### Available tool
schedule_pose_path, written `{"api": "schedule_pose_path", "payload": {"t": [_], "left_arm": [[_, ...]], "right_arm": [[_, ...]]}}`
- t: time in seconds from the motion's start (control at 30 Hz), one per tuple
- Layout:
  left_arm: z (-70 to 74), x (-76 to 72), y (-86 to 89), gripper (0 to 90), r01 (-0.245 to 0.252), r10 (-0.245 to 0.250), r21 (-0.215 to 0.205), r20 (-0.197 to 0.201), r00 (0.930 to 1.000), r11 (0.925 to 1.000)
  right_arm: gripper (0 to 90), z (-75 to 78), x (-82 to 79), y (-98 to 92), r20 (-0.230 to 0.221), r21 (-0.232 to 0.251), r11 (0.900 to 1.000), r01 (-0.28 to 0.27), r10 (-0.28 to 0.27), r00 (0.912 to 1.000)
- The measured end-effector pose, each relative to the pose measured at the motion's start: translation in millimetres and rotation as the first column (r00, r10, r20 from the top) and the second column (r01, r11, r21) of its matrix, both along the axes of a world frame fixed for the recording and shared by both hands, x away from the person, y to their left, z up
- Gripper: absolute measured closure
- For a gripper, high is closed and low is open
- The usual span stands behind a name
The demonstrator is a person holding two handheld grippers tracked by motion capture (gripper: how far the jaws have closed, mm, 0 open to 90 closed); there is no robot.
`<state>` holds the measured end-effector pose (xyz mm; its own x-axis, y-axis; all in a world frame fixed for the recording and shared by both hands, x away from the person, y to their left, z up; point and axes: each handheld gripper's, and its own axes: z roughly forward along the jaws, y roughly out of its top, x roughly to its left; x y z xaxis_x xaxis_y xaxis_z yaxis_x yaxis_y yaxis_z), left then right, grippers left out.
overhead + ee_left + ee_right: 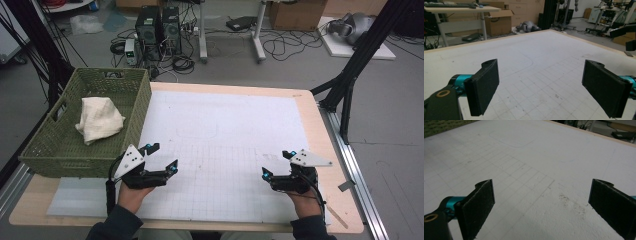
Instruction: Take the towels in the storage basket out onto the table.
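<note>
Cluttered lab floor lay beyond the table [305,107]: cables, two PC towers, cardboard boxes, black frame legs at both sides. On the wood top sat a white gridded mat [225,150], bare across its middle.

Going left to right: at the far-left corner stood the green woven basket [65,150], w/ one cream cloth [100,120] bunched inside, leaning toward the right wall of it. Nothing else in the basket that I could make out. Cloth was well apart from both tongs and touched by neither.

Next, my left tongs [160,157] hovered just beside the basket's near-right corner, over the mat, jaws spread wide and holding nothing. Left gripper view confirmed it: both black pads [485,88] stood far apart w/ plain grid between them.

Then the right tongs [277,164] near the mat's right edge, also released and empty. Right gripper view showed wide-set pads [477,207] over the mat, plus some dark specks [571,203] on the surface; basket's green weave [439,125] just peeked in at the top-left corner.

Progress, as I judged it: the cloth sat in the basket and the work area had nothing else on it, so either the stowing looked done w/ hands parked, or a pull-out hadn't begun. Couldn't tell which. If more was left, the left tongs were the nearer to reach over the rim for the cloth.
</note>
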<state>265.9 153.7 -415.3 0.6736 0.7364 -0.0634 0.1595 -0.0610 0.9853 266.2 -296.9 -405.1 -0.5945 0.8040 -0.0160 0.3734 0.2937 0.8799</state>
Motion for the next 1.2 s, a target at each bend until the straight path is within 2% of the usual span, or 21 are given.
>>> {"api": "schedule_pose_path", "payload": {"t": [0.13,0.33,0.47,0.67,0.87,1.13,1.2], "left_arm": [[1.0,0.3,-0.7,14.7,0.022,-0.022,-0.022,-0.01,0.9997,0.9995],[5.7,-0.8,-2.6,14.8,0.046,-0.047,-0.025,-0.03,0.9984,0.9986],[8.6,-1.1,-4.9,14.8,0.049,-0.049,-0.012,-0.033,0.9983,0.9987],[17.0,1.2,-2.7,14.8,0.041,-0.042,-0.033,-0.052,0.9978,0.9986],[23.0,2.3,-1.7,15.5,0.043,-0.044,-0.03,-0.052,0.9977,0.9986],[40.7,3.6,6.9,15.6,0.05,-0.051,-0.041,-0.023,0.9984,0.9979],[52.2,4.9,11.9,15.6,0.047,-0.047,-0.041,-0.006,0.9989,0.9981]], "right_arm": [[5.7,2.0,-0.7,0.7,0.008,0.001,1.0,0.005,-0.005,1.0],[5.7,1.8,-0.6,2.2,0.002,-0.001,1.0,-0.004,0.004,1.0],[5.6,2.0,-0.7,2.6,0.005,-0.004,1.0,-0.005,0.005,1.0],[5.6,2.5,-0.7,1.2,0.011,-0.003,1.0,-0.001,0.001,0.9999],[5.7,3.4,-0.7,2.3,0.005,0.001,1.0,-0.001,0.001,1.0],[5.7,3.0,0.5,2.9,0.007,-0.002,1.0,-0.002,0.002,1.0],[5.7,3.0,0.7,3.4,0.003,-0.003,1.0,-0.002,0.002,1.0]]}}
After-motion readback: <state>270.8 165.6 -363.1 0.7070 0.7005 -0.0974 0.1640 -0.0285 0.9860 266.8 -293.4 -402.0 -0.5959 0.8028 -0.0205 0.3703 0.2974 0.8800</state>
